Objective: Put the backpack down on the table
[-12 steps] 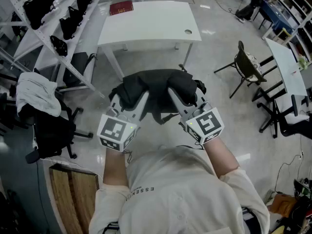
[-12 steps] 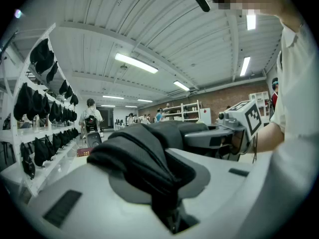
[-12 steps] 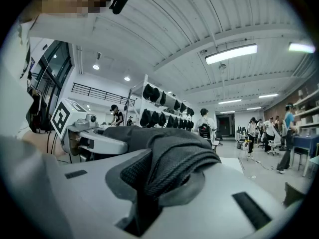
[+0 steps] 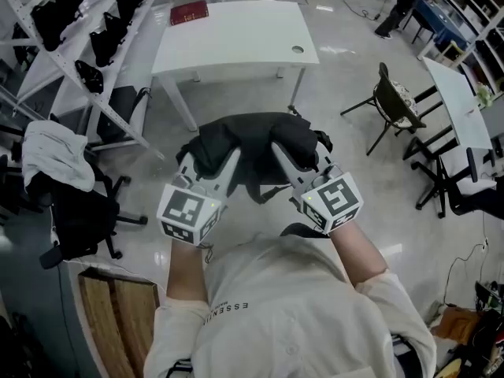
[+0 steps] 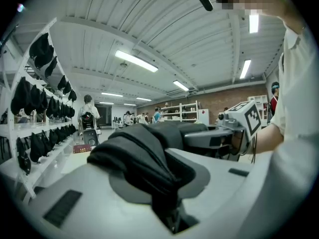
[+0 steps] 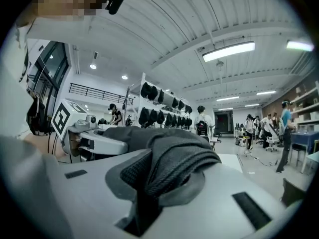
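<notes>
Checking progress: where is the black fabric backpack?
The black fabric backpack: head view centre, gripped by left tongs and right tongs, short of the white table.

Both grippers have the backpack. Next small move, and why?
Probably carry the backpack forward toward the white table. The left gripper and right gripper both pinch it, and it hangs over the floor, short of the table's near edge. A red book lies at its far corner.

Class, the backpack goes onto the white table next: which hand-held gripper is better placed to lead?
Left, slightly. The left hand-held gripper and the right hand-held gripper are both shut on the backpack, but the left lines up with the white table's bare middle; the right sits nearer its edge by the hole.
</notes>
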`<action>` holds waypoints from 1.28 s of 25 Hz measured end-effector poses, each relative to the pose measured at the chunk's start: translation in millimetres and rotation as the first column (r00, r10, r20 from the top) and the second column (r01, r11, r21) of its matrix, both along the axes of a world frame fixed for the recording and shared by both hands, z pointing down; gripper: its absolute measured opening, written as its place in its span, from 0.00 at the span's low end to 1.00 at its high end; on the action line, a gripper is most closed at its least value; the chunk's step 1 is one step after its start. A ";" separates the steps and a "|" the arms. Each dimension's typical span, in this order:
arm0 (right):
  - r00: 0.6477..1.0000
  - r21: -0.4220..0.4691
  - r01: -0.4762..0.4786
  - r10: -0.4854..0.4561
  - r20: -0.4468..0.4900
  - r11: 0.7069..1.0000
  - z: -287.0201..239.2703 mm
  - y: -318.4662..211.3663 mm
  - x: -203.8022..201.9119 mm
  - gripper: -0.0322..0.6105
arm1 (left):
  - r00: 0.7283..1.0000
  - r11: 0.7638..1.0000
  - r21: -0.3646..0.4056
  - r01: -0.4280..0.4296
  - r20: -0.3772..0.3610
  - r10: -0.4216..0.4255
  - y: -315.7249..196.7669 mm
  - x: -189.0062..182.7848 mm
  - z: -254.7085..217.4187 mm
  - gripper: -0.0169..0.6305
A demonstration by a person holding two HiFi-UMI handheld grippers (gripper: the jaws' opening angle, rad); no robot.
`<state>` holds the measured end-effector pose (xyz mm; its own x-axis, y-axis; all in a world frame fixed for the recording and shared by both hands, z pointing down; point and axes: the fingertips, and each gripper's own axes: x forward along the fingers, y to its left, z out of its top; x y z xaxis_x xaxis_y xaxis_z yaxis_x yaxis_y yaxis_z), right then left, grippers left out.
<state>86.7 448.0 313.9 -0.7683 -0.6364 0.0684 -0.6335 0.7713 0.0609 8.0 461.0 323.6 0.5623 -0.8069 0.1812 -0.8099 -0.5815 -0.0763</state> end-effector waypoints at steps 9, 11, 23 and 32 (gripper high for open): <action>1.000 -0.042 0.021 -0.021 -0.005 0.999 15.0 -20.8 -4.7 0.16 | 1.000 1.000 -0.030 0.008 -0.010 -0.008 -18.6 -4.6 15.0 0.14; 0.999 -0.050 0.032 -0.032 -0.003 0.998 19.2 -33.4 -2.9 0.16 | 1.000 0.999 -0.033 0.014 -0.007 -0.014 -30.5 -2.5 18.9 0.14; 0.991 -0.122 0.128 -0.123 0.048 0.984 25.3 -204.6 -13.2 0.16 | 0.996 0.994 -0.071 0.089 0.011 -0.088 -192.9 -11.6 22.0 0.14; 0.984 -0.061 0.173 -0.171 0.049 0.983 4.2 -357.3 -11.5 0.16 | 0.992 0.991 -0.050 0.127 0.013 -0.126 -343.0 -8.4 2.2 0.14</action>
<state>75.2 90.7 318.1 -0.8691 -0.4898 0.0691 -0.4919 0.8705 -0.0172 -0.4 117.9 325.8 0.4541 -0.8611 0.2288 -0.8766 -0.4777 -0.0580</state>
